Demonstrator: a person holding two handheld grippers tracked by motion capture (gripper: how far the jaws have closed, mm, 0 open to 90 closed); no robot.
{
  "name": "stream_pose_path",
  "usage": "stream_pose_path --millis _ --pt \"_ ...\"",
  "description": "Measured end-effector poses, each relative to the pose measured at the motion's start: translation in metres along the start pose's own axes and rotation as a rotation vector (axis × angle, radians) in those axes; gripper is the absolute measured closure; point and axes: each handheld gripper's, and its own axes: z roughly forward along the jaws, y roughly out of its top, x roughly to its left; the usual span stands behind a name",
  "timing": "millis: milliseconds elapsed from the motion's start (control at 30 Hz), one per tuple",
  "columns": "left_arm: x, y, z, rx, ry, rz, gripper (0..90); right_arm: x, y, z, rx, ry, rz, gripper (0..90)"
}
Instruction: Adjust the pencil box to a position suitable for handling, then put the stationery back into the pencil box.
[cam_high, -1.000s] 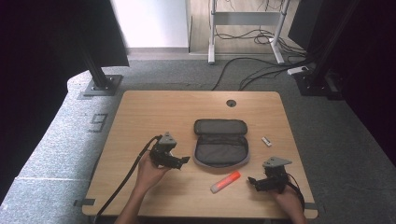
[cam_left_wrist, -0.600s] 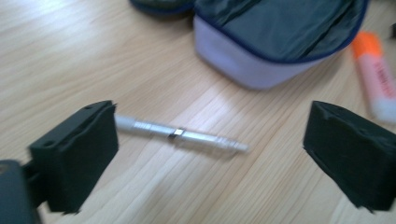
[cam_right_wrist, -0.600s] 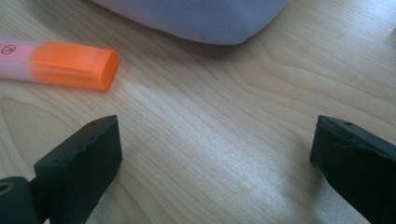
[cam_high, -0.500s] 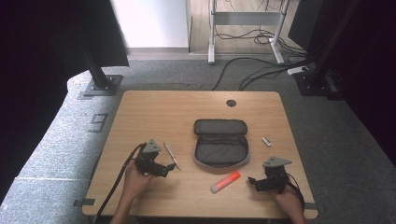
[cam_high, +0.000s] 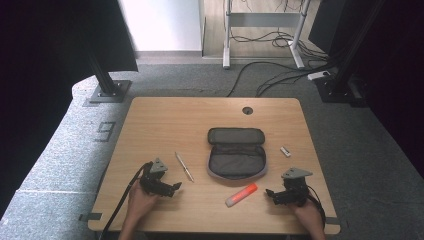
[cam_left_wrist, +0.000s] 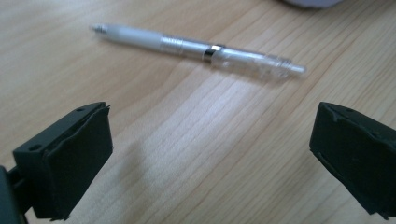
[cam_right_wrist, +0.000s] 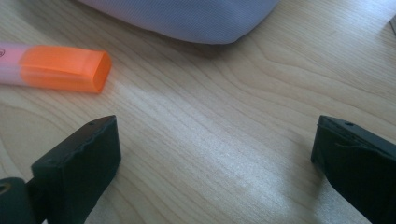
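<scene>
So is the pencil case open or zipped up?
Open. The pencil case lies flat on the table with its lid flap folded back, so its grey inside shows. What it holds I cannot tell.

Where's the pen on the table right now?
In the high view the pen lies bare on the table, left of the open pencil case and just beyond the open left gripper, which does not touch it.

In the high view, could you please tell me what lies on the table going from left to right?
Left claw → pen → open pencil case → small white eraser → right claw. I left out the orange highlighter, as it sits below the case's span.
</scene>
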Motion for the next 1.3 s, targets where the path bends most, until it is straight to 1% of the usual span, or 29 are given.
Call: stream_pose_path --millis 100,200,267,400,767,867,967,1200,1300 --pt "0.0016 -0.0037 0.0046 0.015 -0.004 -0.013 0.0 -0.0002 -0.0001 0.0000 0.000 -0.006 0.006 1.1" --pt "0.0015 -0.0058 0.0082 0.036 0.002 -0.009 0.0 0.0000 0.0001 0.0002 0.002 -0.009 0.008 0.6" --pt "0.0009 -0.0064 0.0093 0.039 0.008 -0.005 0.0 0.0000 0.0002 0.0004 0.003 -0.011 0.010 0.1" --pt "0.0011 -0.0075 0.0095 0.030 0.008 -0.007 0.0 -0.0002 0.0003 0.0006 0.005 -0.011 0.008 0.0" --pt "0.0002 -0.0074 0.0095 0.030 0.015 -0.012 0.0 -0.0003 0.0003 0.0008 0.007 -0.017 0.016 0.0" --pt "-0.0010 -0.0075 0.0095 0.030 0.028 -0.027 0.0 0.0001 0.0007 0.0010 0.009 -0.021 0.018 0.0" --pt "-0.0015 -0.0074 0.0096 0.029 0.033 -0.034 0.0 0.0003 0.0008 0.0011 0.008 -0.023 0.020 0.0" --pt "-0.0016 -0.0074 0.0095 0.029 0.034 -0.035 0.0 0.0002 0.0008 0.0011 0.008 -0.019 0.017 0.0" --pt "-0.0016 -0.0074 0.0095 0.029 0.031 -0.032 0.0 0.0003 0.0017 0.0016 0.009 -0.018 0.024 0.0"
